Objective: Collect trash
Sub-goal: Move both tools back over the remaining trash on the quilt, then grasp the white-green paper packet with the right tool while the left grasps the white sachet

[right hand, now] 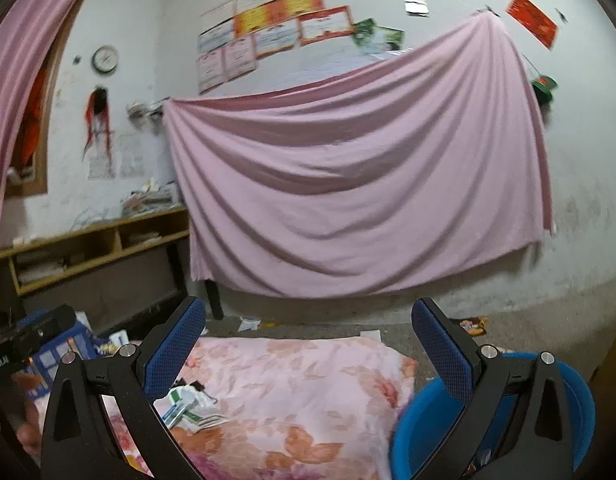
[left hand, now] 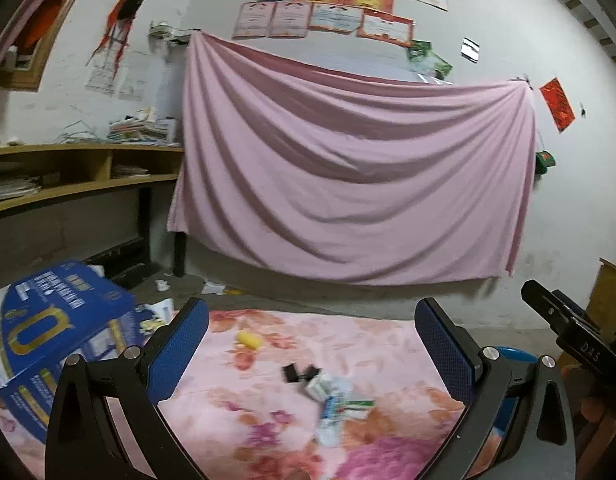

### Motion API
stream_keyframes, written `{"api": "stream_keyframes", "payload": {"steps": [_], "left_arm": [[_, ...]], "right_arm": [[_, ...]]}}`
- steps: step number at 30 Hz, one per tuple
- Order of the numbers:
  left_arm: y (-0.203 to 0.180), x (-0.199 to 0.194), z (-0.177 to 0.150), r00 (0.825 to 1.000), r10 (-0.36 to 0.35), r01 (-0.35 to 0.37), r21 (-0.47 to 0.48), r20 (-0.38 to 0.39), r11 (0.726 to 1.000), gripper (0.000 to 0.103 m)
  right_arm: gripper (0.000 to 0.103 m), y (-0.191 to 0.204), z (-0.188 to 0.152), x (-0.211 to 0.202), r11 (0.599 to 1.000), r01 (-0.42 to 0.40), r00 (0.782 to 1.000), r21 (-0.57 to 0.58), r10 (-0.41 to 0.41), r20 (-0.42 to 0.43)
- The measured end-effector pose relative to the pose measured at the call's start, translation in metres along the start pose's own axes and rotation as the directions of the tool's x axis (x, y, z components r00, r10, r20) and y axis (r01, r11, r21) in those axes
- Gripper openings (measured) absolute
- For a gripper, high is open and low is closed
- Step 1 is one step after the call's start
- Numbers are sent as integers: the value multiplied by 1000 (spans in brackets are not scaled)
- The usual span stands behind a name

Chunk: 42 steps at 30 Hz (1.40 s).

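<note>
A: What containers do you see?

B: One blue basin (right hand: 579,408) at the right edge of the floral cloth (right hand: 308,392), low in the right wrist view. The right gripper's (right hand: 308,348) own arm covers most of its inside, so I cannot tell what lies in it. In the left wrist view only a sliver of its rim shows behind the left gripper's (left hand: 309,344) right finger.

A: Any other?

B: One blue box (left hand: 64,320) lies tilted at the cloth's left side, printed faces up. What is in it does not show.

A: And the trash?

B: A loose heap of wrappers (left hand: 335,400) rests on the cloth, white and green; blur stops me counting them. Two small black clips (left hand: 302,372) lie touching the heap's far side. One yellow roll (left hand: 250,339) sits apart, farther back. In the right wrist view the heap (right hand: 188,404) lies just beside the left finger.

A: The jaws?

B: Both pairs stand wide apart with nothing between them, hanging above the cloth. The left gripper frames the heap; the right one frames bare cloth, with the basin behind its right finger.

A: On the floor?

B: A few paper scraps (right hand: 250,324) near the hanging pink sheet (right hand: 359,200), and one dark snack packet (right hand: 473,325) to the right.
</note>
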<state>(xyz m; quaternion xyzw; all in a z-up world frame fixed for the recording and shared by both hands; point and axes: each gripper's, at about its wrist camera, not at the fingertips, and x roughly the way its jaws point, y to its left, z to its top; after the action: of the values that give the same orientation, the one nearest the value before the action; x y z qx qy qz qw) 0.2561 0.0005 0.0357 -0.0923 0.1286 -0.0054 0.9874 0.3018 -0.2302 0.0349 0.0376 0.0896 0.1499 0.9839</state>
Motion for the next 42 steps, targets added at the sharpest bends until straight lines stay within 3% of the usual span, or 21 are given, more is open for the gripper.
{"api": "stream_keyframes", "payload": {"steps": [12, 16, 20, 24, 30, 36, 42], "left_arm": [[46, -15, -19, 998, 56, -57, 14, 16, 998, 101], [53, -13, -24, 999, 35, -34, 6, -18, 999, 101], [56, -1, -26, 995, 10, -10, 3, -101, 1000, 101], [51, 18, -32, 972, -23, 28, 16, -234, 999, 101], [38, 42, -41, 940, -40, 50, 20, -340, 999, 101], [25, 72, -54, 883, -94, 120, 28, -461, 992, 98], [13, 100, -67, 806, -155, 198, 14, -571, 980, 70]], "right_arm": [[103, 63, -29, 30, 974, -93, 991, -205, 70, -118], [103, 64, -34, 41, 976, -108, 983, -191, 76, -170], [103, 58, -35, 46, 982, -101, 976, -159, 67, -209], [103, 49, -36, 56, 990, -103, 955, -94, 72, -289], [103, 42, -42, 66, 993, -101, 924, -69, 67, -376], [96, 30, -49, 76, 995, -95, 886, -26, 73, -459], [77, 18, -53, 84, 993, -109, 855, 42, 116, -505]]}}
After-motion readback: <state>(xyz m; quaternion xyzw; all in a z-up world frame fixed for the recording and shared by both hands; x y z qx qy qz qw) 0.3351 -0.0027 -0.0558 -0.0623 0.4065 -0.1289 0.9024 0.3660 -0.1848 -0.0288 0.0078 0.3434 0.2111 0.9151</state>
